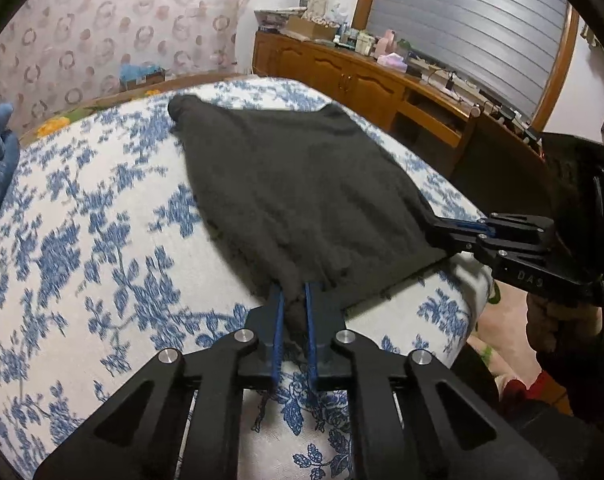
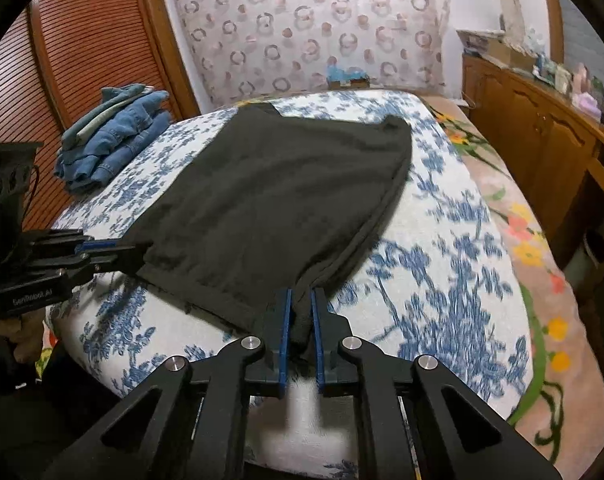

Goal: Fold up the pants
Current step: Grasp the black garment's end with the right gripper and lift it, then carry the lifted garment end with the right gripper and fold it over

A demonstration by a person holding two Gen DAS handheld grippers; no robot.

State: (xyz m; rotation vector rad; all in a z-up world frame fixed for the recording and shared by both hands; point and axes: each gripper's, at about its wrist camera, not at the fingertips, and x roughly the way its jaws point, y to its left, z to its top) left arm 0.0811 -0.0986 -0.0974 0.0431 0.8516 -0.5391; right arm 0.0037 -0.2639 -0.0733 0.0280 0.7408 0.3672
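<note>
The dark grey pants [image 1: 297, 184] lie spread on a white bedspread with blue flowers [image 1: 81, 240]. My left gripper [image 1: 293, 292] is shut on the near corner of the pants. My right gripper [image 1: 434, 228] shows at the right in the left wrist view, shut on the other near corner. In the right wrist view the pants [image 2: 269, 192] stretch away from my right gripper [image 2: 299, 300], which pinches bunched cloth. The left gripper [image 2: 137, 254] holds the left corner there. The near edge of the pants is pulled taut between both grippers.
A pile of blue jeans [image 2: 109, 136] lies at the far left of the bed. A wooden sideboard [image 1: 362, 80] with clutter runs along the right. A patterned headboard [image 2: 314, 28] stands behind. A floral blanket [image 2: 542, 280] lies on the bed's right side.
</note>
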